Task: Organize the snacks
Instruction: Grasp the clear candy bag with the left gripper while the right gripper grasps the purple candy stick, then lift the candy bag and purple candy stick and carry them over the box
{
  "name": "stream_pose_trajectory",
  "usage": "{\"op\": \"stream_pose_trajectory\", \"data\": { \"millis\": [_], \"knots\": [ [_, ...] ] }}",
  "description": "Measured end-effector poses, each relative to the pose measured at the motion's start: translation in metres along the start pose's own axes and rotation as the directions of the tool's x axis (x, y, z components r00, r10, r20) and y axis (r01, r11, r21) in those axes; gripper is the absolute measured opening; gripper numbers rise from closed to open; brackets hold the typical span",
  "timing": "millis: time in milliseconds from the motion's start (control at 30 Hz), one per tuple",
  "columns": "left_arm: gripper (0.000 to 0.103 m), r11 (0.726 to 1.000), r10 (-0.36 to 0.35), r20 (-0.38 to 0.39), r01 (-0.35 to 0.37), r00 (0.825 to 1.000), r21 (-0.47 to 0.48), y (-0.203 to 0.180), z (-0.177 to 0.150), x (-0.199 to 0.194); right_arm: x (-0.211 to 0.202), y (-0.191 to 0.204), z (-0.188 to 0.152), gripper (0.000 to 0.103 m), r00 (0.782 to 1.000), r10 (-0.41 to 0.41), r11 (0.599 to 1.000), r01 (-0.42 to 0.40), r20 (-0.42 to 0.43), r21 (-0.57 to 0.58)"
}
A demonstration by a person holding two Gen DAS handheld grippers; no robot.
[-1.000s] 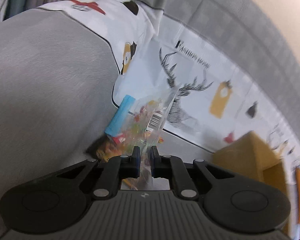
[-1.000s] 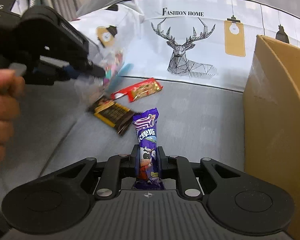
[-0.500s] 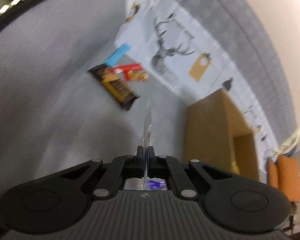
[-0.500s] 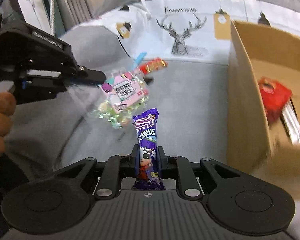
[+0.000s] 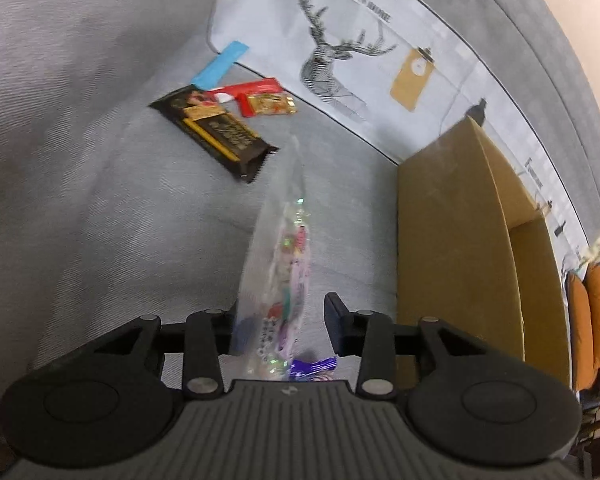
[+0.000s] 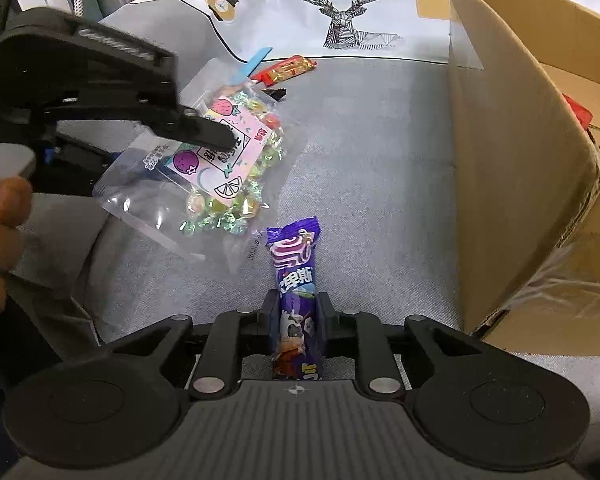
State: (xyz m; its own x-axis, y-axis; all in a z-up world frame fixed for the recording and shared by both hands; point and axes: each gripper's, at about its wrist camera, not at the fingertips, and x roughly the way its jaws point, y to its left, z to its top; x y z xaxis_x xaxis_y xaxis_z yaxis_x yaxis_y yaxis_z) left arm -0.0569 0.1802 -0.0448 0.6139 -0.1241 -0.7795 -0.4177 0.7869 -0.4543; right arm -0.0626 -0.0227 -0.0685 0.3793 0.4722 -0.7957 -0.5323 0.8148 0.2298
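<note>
A clear bag of wrapped candies (image 5: 284, 248) with a pink label (image 6: 236, 160) hangs between the jaws of my left gripper (image 5: 284, 304). Those jaws are opening and stand apart, and the pads no longer press on the bag. In the right wrist view the left gripper (image 6: 220, 140) is at the left, over the grey sofa seat. My right gripper (image 6: 299, 300) is shut on a purple snack bar (image 6: 296, 280), held upright just above the seat. The bar's end (image 5: 312, 366) shows low in the left wrist view. An open cardboard box (image 6: 512, 120) stands to the right of both grippers.
A dark chocolate bar (image 5: 216, 128), a red snack packet (image 5: 260, 96) and a blue strip (image 5: 220, 62) lie on the seat by the deer-print cushion (image 5: 340, 52). Red packets (image 6: 578, 112) lie inside the box. A person's hand (image 6: 0, 232) holds the left gripper.
My left gripper carried the candy bag away from the cushion toward the box, then its jaws spread and let go of the bag. My right gripper moved nearer the box with the purple bar.
</note>
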Motion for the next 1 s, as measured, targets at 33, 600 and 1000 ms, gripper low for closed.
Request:
{"op": "stream_pose_trajectory", "data": {
  "millis": [33, 600, 1000],
  "knots": [
    [0.041, 1.000, 0.002, 0.002, -0.002, 1.000, 0.009, -0.003, 0.000, 0.002, 0.000, 0.001, 0.000, 0.022, 1.000, -0.004, 1.000, 0.004, 0.002, -0.005],
    [0.012, 0.949, 0.059, 0.206, -0.119, 0.977, 0.291, -0.046, -0.039, -0.018, 0.008, 0.018, -0.004, 0.040, 0.996, -0.090, 0.988, 0.092, 0.019, -0.126],
    [0.012, 0.952, -0.065, 0.358, -0.050, 0.931, 0.301, -0.045, -0.071, -0.067, -0.016, 0.013, -0.006, 0.018, 0.987, -0.135, 0.983, 0.145, 0.091, -0.114]
  ]
}}
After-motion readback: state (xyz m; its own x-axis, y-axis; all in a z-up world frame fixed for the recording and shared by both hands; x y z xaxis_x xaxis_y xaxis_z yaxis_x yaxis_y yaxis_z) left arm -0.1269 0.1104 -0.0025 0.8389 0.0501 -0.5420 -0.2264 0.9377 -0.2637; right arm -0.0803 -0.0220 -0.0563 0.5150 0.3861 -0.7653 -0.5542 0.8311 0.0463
